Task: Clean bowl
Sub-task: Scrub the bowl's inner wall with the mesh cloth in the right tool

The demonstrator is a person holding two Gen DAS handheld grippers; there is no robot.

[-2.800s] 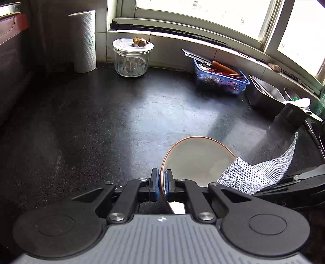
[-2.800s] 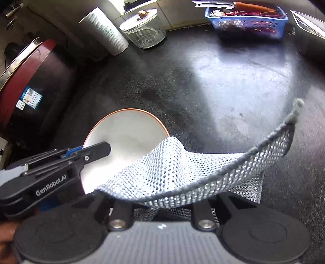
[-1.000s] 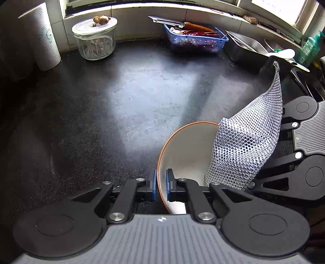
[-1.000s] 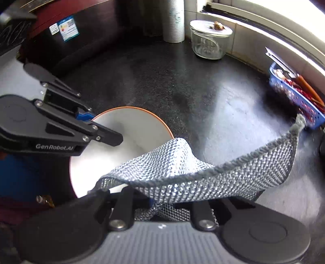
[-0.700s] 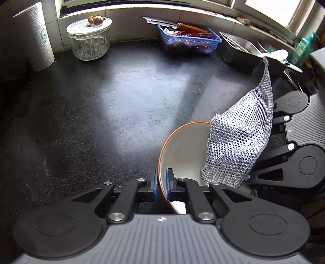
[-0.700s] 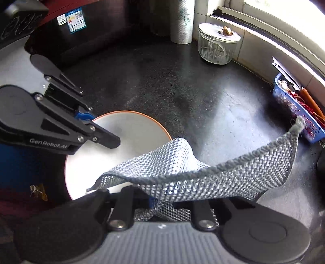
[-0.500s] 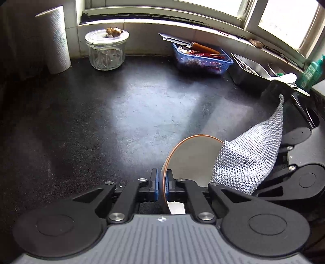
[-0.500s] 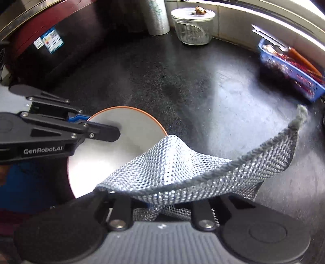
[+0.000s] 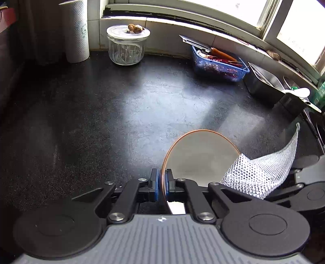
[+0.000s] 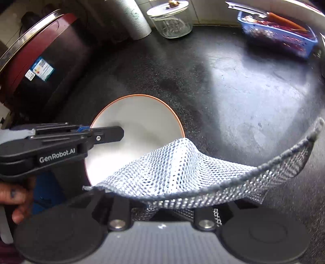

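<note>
Countertop point(image 9: 158, 105) black under window point(image 9: 233, 8), left jaws clamping bowl point(image 9: 200, 156), right jaws gripping mesh cloth point(image 10: 182, 168)

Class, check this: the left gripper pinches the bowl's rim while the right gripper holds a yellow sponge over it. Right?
Not quite. The right gripper holds a silver mesh scrubbing cloth, not a yellow sponge; the right wrist view shows it. The left gripper does pinch the bowl by its rim.

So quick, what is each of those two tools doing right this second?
Left tool: closed on the rim of the bowl.
Right tool: closed on the mesh cloth, which drapes over its fingers.
</note>
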